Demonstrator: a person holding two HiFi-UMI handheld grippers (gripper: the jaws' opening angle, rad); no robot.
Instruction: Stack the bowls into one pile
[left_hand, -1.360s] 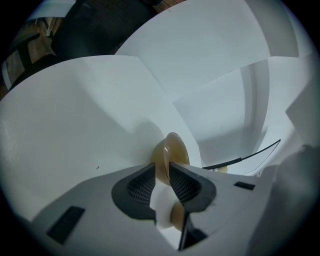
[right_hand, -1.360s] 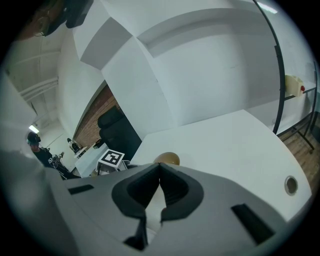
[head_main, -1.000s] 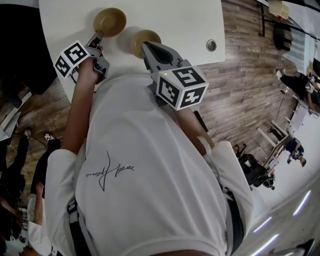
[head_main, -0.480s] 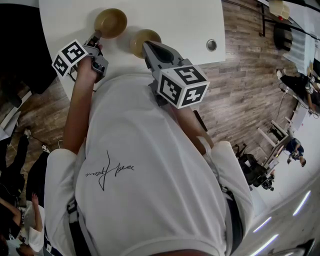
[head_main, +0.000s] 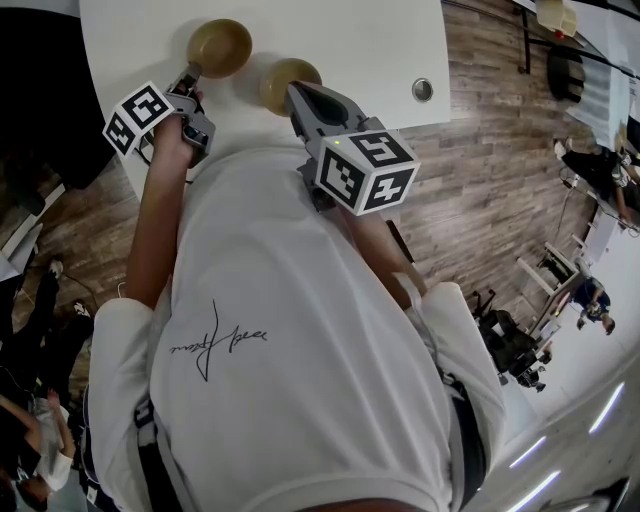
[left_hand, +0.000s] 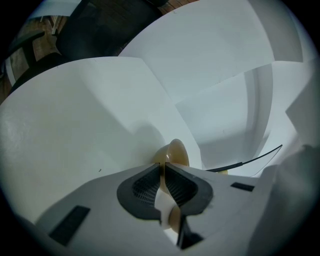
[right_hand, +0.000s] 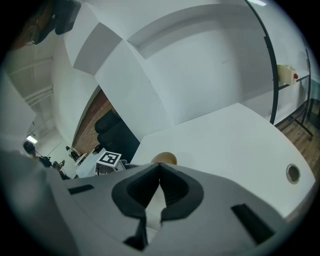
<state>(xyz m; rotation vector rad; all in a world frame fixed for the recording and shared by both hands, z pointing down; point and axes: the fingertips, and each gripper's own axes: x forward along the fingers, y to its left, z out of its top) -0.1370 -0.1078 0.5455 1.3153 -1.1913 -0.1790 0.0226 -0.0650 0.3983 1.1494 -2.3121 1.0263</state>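
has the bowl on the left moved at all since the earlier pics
No. The left bowl sits at the same spot relative to the round grommet in the head view as before.

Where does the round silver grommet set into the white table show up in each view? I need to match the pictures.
Head view: the round silver grommet sits upper right, near the white table corner.
Left gripper view: not in it.
Right gripper view: the grommet sits lower right, close to the table edge.
Shared landmark: the white table, which shows in all three views.
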